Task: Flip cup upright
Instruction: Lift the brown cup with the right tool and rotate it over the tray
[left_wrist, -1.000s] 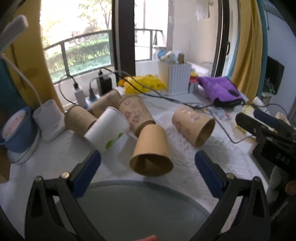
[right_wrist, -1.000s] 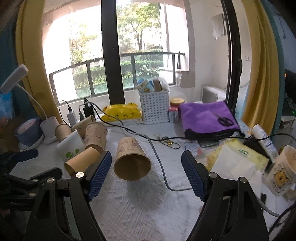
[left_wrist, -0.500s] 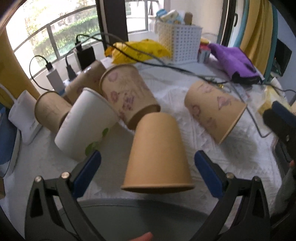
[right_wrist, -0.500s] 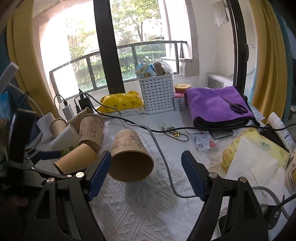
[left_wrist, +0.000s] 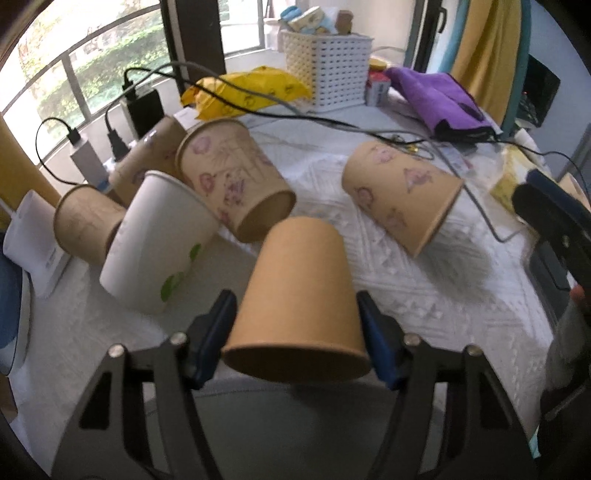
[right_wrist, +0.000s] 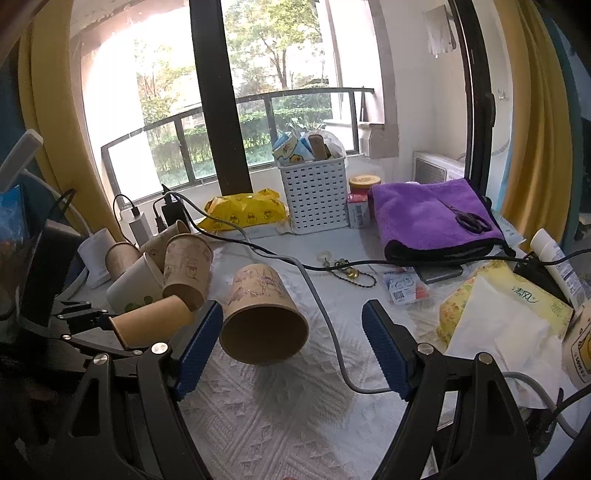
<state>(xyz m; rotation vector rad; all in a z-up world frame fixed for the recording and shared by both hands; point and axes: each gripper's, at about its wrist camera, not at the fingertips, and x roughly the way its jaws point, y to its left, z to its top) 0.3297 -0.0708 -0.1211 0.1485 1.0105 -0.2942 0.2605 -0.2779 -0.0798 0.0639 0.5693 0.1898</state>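
Observation:
A plain brown paper cup (left_wrist: 301, 295) lies on its side, mouth toward me, on the white cloth (left_wrist: 424, 295). My left gripper (left_wrist: 297, 339) is shut on it, blue pads on both walls near the rim; the cup also shows in the right wrist view (right_wrist: 151, 325). A printed brown cup (right_wrist: 264, 317) lies on its side just inside the left pad of my right gripper (right_wrist: 291, 339), which is open and empty. This cup also shows in the left wrist view (left_wrist: 400, 197).
More tipped cups lie in a pile at the left: a white one (left_wrist: 159, 240) and a printed one (left_wrist: 232, 184). A grey cable (right_wrist: 325, 325) crosses the cloth. A white basket (right_wrist: 314, 192), purple towel (right_wrist: 432, 218) and tissue pack (right_wrist: 506, 314) stand behind and right.
My left gripper has moved forward and closed its pads on the plain brown cup. My right gripper has edged closer to the printed cup and stays open.

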